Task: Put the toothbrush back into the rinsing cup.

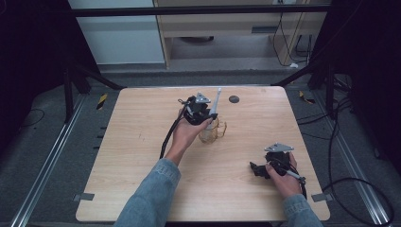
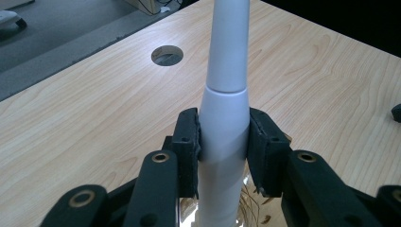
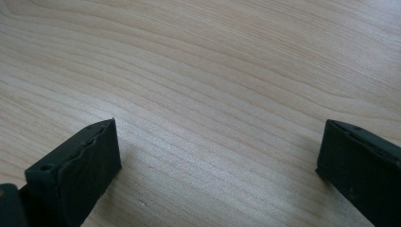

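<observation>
1 white handle (image 2: pixel 224 118) in left claw (image 2: pixel 223 142) | 1 glass cup (image 1: pixel 211 131) | right claw (image 3: pixel 217 156) agape

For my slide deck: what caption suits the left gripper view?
Left tool clamps a white tapered handle upright above a wooden table.

I see a smooth, matt white plastic handle (image 2: pixel 226 123), a clear glossy glass jar (image 1: pixel 210 132), and the pale wood-grain tabletop (image 2: pixel 94 118) beneath it.

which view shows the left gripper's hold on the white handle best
The left gripper view: both pads press the white handle close up. The high view shows the left gripper and handle small, above a clear cup.
</observation>
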`<state>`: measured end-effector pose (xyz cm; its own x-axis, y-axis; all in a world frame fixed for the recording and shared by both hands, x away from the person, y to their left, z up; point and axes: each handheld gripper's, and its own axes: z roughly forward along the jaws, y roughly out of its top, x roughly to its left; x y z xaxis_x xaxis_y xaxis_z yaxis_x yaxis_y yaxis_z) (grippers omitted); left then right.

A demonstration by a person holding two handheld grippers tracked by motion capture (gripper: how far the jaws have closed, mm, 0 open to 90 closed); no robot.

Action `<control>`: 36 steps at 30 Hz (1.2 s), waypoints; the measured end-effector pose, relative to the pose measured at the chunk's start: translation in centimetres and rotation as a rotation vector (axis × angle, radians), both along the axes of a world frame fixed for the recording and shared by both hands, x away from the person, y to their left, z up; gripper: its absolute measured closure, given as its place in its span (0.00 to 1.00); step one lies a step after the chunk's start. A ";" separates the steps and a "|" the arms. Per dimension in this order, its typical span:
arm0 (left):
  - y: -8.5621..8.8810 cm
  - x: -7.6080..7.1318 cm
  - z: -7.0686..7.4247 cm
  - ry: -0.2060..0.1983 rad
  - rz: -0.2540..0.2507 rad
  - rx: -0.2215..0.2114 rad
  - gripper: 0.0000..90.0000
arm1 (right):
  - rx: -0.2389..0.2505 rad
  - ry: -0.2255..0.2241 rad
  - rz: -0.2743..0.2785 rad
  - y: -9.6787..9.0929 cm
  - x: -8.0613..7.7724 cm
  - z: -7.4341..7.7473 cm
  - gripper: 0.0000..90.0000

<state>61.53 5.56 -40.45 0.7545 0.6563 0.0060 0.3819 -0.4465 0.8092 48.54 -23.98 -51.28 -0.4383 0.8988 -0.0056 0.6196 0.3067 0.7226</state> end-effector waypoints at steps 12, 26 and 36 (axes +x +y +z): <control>0.0 0.2 -0.2 0.011 0.006 0.001 0.74 | -0.001 0.000 0.000 0.0 0.0 0.0 0.00; 0.1 0.5 -0.2 0.022 0.027 -0.010 0.74 | -0.001 -0.001 0.001 0.0 0.0 0.0 0.00; 0.2 0.7 -0.2 0.022 0.039 -0.029 0.73 | -0.001 -0.001 0.001 0.0 0.0 0.0 0.00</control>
